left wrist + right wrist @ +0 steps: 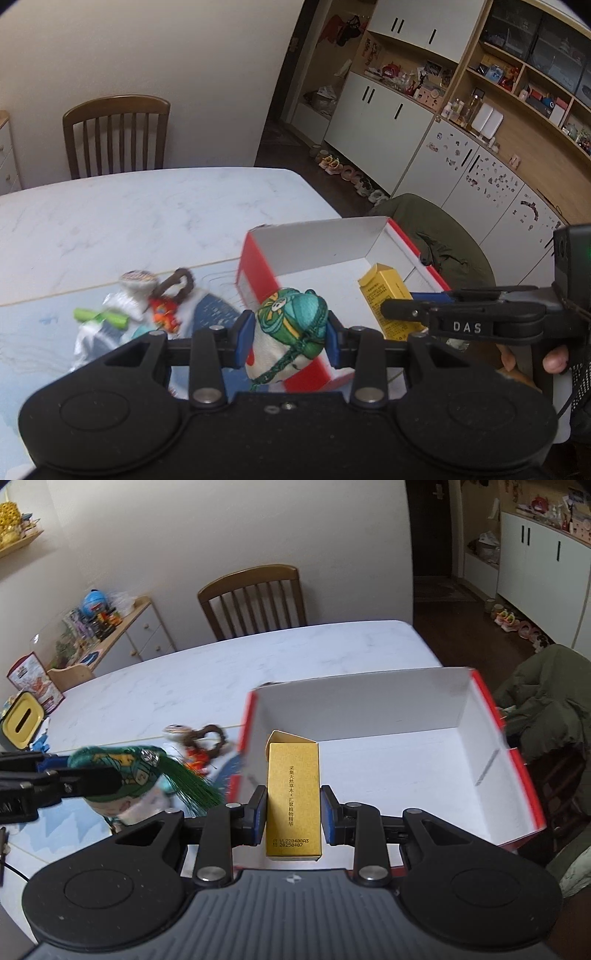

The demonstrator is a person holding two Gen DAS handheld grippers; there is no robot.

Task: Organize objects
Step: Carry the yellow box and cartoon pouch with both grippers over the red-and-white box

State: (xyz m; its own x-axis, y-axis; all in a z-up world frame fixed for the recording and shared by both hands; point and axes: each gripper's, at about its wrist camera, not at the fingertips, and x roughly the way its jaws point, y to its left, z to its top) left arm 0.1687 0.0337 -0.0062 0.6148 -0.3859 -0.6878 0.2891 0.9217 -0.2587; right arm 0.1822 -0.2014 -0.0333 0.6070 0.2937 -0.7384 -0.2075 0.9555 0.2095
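Left wrist view: my left gripper (290, 338) has its jaws clamped on one soft plush charm (291, 325), squashy and light, gripped mid-body beside the red-and-white box (328, 243); my right gripper (293, 814) pinches one stiff yellow carton (293, 797) over that box, light but crushable; several trinkets (162, 306) wait on the table (147, 210).

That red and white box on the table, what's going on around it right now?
A person is sorting small items into the open red and white cardboard box with two handheld grippers. The right gripper is shut on a tall yellow carton, held over the box. The left gripper is shut on a green and white stuffed toy beside the box's red wall. More small toys lie on the marble table, not yet picked up.
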